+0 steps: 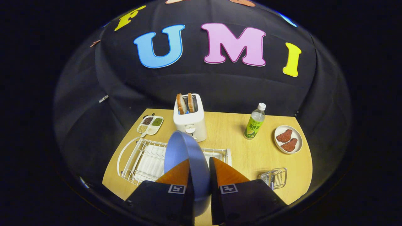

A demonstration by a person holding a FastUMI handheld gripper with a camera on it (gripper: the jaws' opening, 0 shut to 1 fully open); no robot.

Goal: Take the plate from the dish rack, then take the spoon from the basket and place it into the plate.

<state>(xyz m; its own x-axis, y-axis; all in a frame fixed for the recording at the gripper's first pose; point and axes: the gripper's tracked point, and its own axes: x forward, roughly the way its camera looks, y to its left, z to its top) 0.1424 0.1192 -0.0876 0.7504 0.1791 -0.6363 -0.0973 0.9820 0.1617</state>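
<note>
The hand-held gripper [200, 166] clamps both fingers on the rim of a blue plate [183, 153], held on edge above the white dish rack [138, 157]. The wire basket [276, 177] sits on the wooden surface [238, 147] to the right, near the fingers.

Counts, taken outward from the white two-slot toaster [190, 121] on the wooden counter [238, 150]:
- one toaster, two bread slices [185, 103] in it
- one four-compartment seasoning tray [150, 125] left of it
- one white wire dish rack [143, 158]
- one blue round plate [182, 153]
- one green-labelled plastic bottle [255, 121]
- one white plate [297, 140], two red meat pieces [287, 140]
- one small wire basket [276, 177]
- two fingers [179, 172], pressing the blue plate
</note>
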